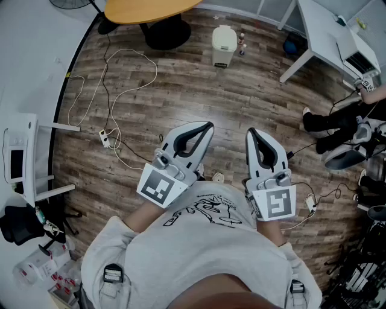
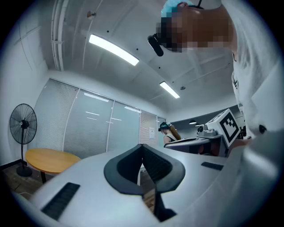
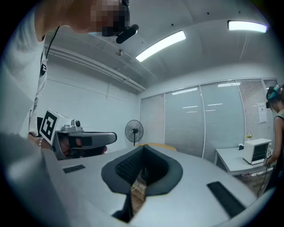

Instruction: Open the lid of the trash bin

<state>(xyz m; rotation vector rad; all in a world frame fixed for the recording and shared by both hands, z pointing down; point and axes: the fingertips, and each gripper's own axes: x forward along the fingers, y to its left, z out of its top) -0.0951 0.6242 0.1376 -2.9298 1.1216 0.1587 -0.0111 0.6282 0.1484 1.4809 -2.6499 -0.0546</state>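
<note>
The trash bin, small and cream-coloured with its lid down, stands on the wooden floor far ahead of me, near the top of the head view. Both grippers are held level in front of my chest, far from it. The left gripper is shut with nothing between its jaws, and its tips meet in its own view. The right gripper is likewise shut and empty. Neither gripper view shows the bin.
A small bottle stands just right of the bin. Behind it are a round wooden table and a white desk. Cables and a power strip lie on the floor at left. A seated person's legs are at right.
</note>
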